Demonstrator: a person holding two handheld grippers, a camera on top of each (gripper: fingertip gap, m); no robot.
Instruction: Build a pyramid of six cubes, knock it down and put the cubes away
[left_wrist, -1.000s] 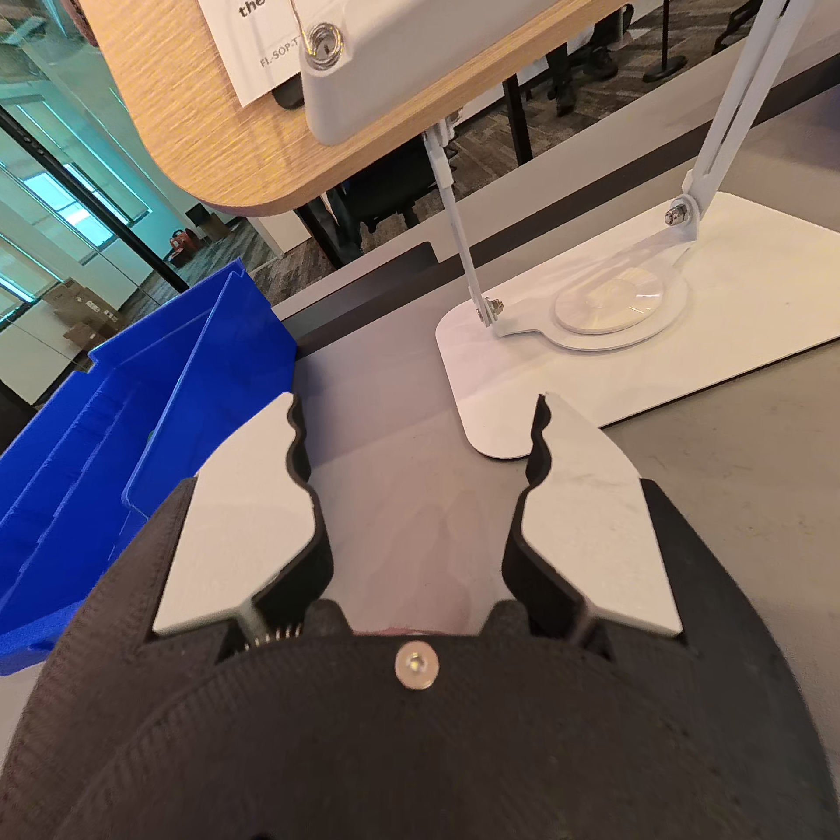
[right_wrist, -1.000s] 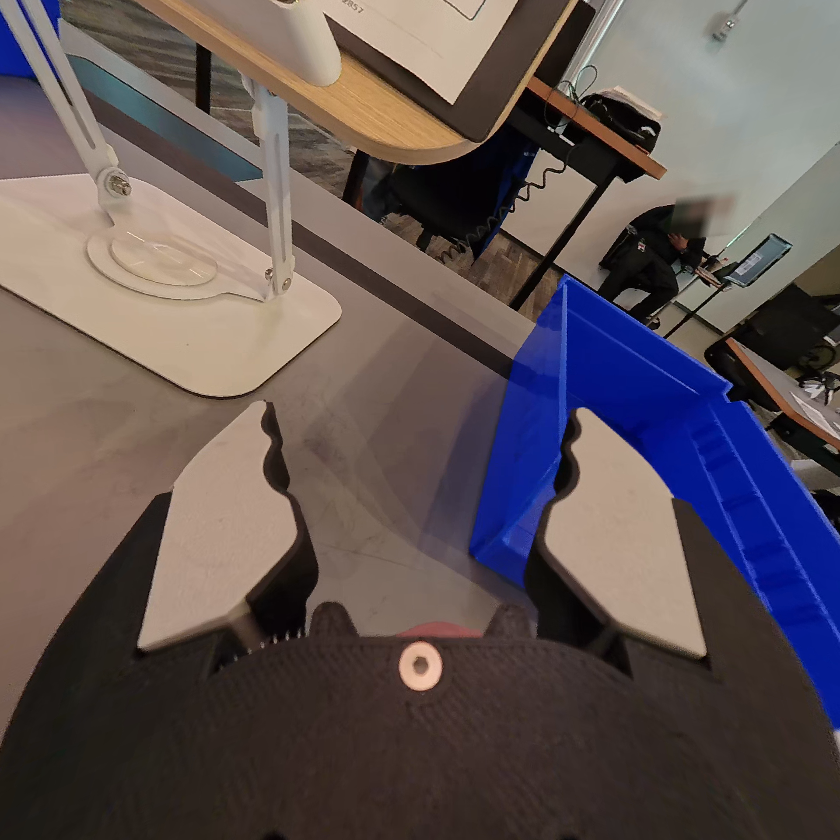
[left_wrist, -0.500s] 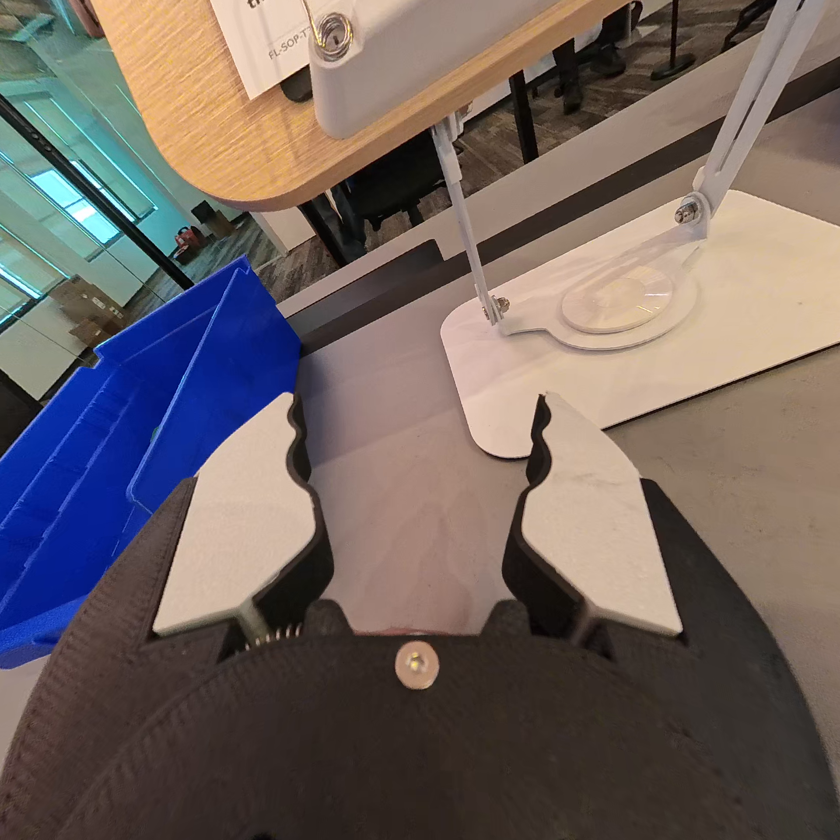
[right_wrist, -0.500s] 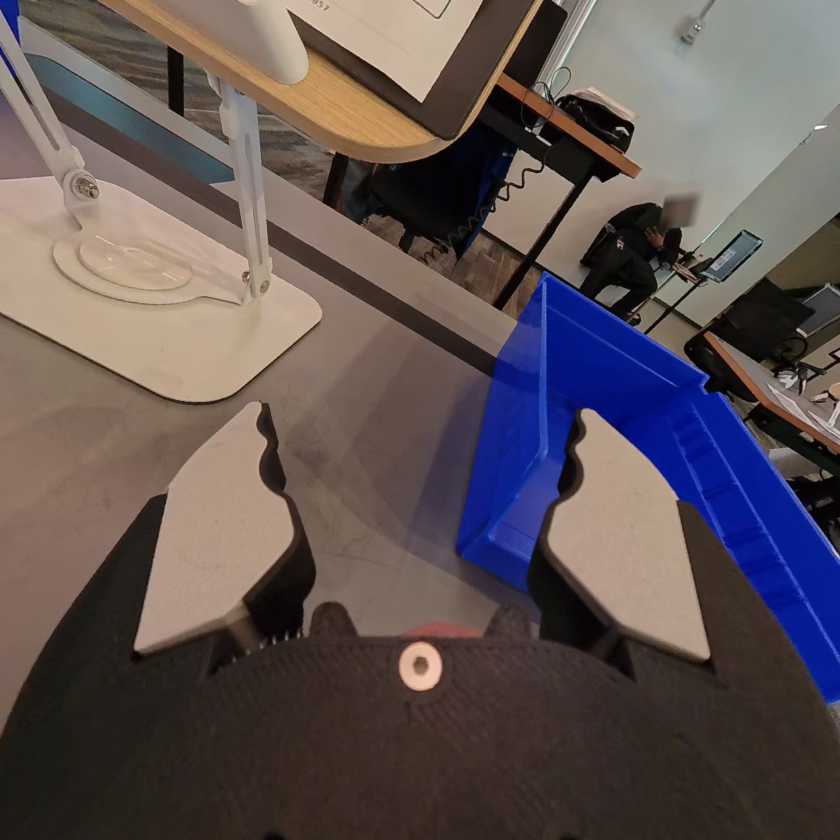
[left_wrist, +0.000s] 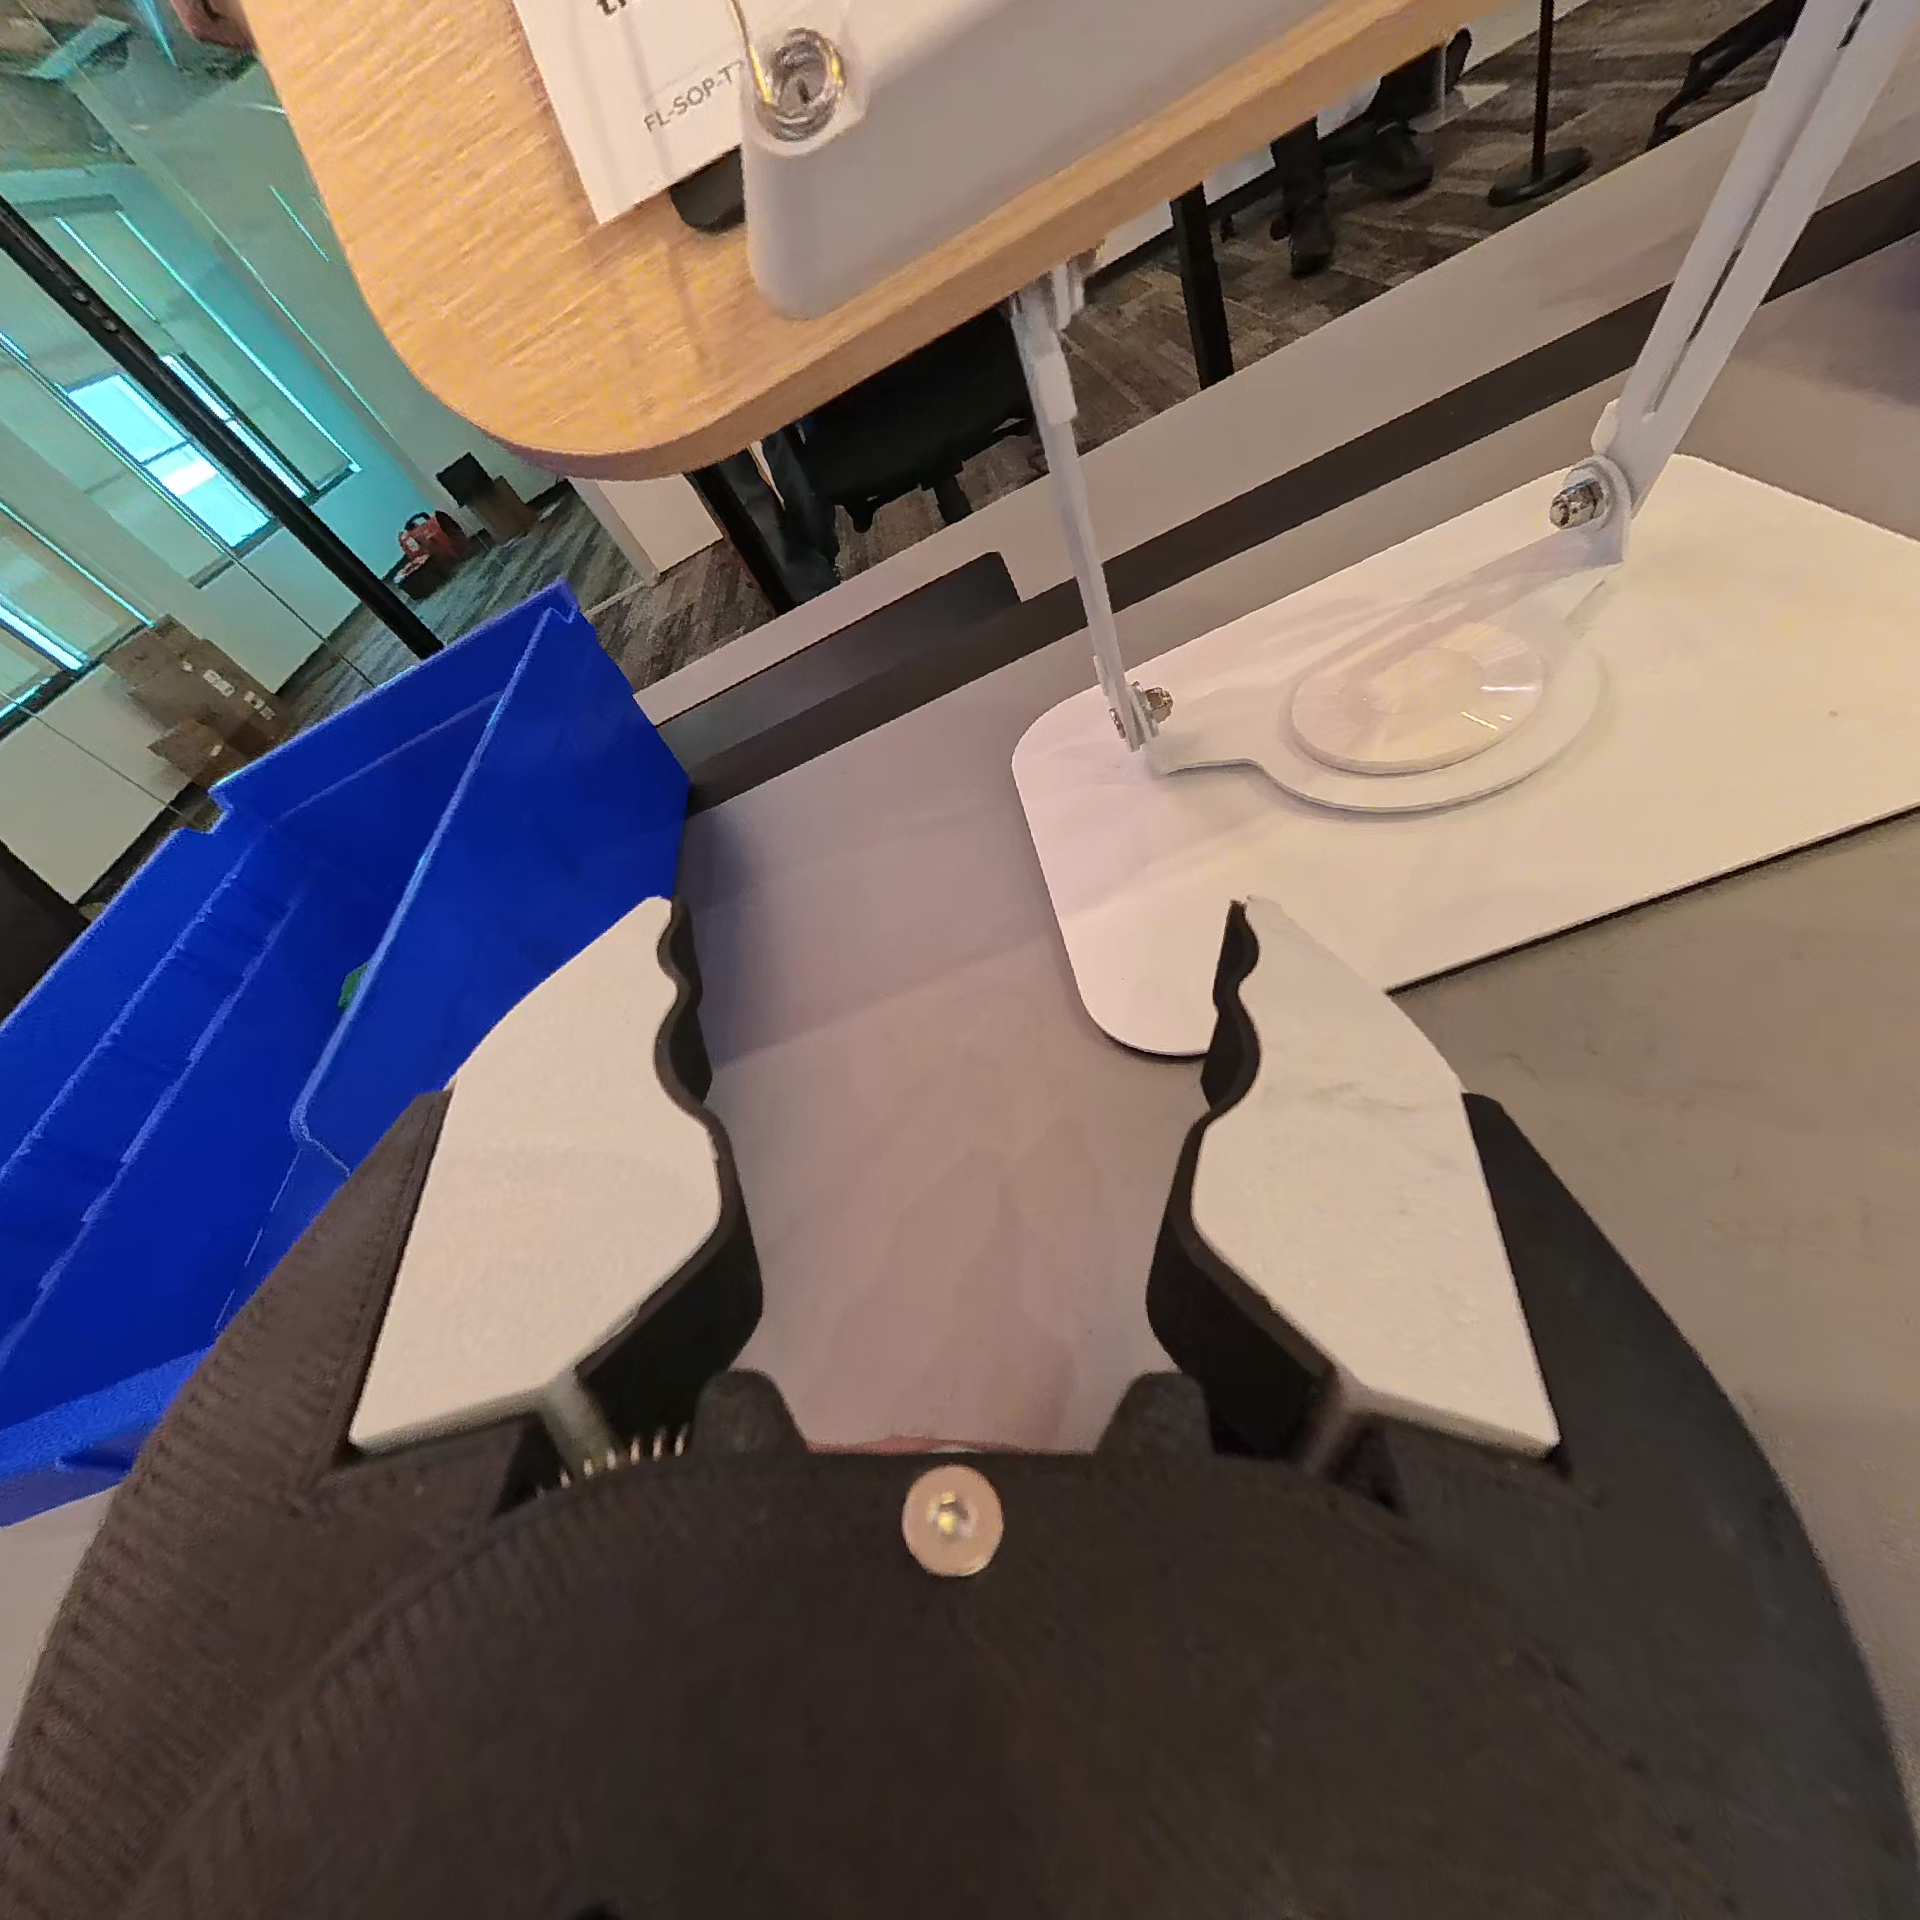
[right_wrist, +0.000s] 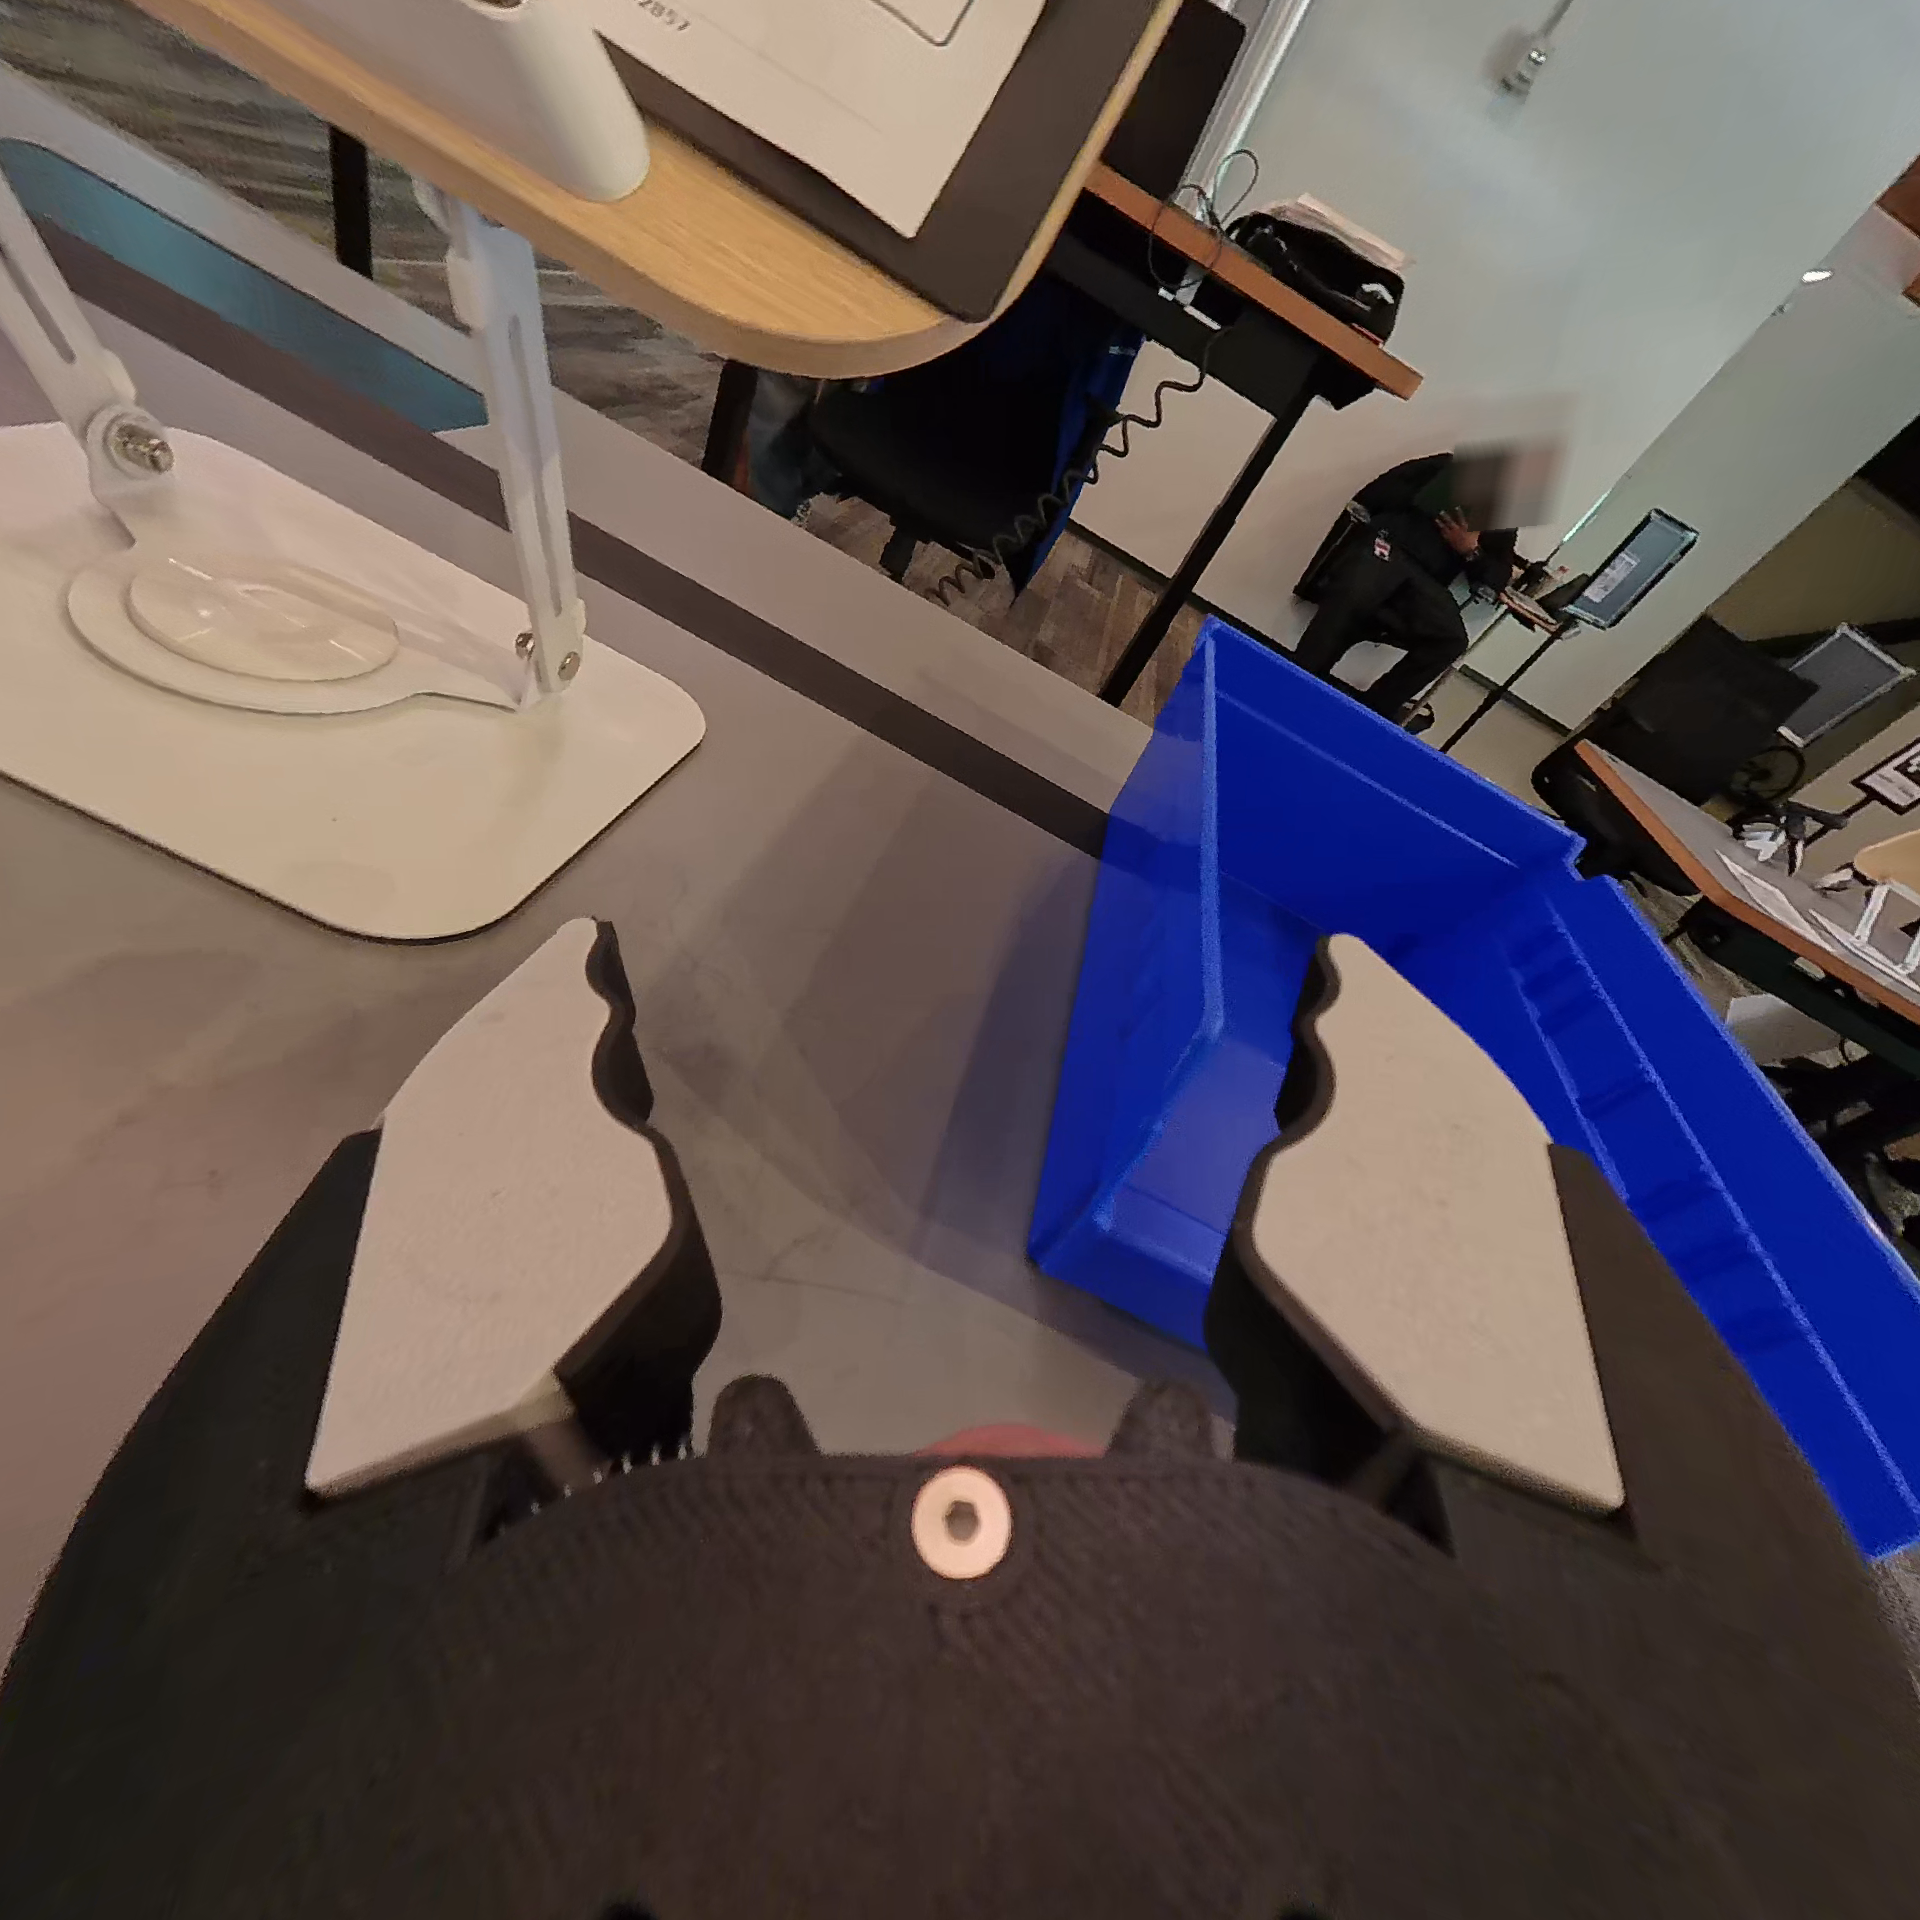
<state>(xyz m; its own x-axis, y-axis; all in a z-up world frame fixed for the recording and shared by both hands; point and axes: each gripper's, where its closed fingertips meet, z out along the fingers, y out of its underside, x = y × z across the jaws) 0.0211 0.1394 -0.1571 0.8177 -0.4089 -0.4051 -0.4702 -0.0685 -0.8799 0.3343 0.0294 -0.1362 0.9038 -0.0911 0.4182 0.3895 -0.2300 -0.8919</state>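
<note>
While both claws, left claw (left_wrist: 951, 977) and right claw (right_wrist: 961, 1003), gape empty, no cubes show. With the blue bin (right_wrist: 1351, 831) just beside the right claw's right finger, a careless reach could shove it off the table (right_wrist: 831, 935).

Bin, left wrist view: blue bin (left_wrist: 260, 997) on the grey table, a green speck inside by its wall.
Bin, right wrist view: blue bin (right_wrist: 1403, 935), interior largely hidden.
Cubes: none clearly visible.

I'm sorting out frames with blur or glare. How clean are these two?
Left wrist view: sharp on the left tongs, wooden shelf edge slightly smeared. Right wrist view: blue bin wall motion-blurred, soft sheen on the grey table, wide-angle bending throughout.
</note>
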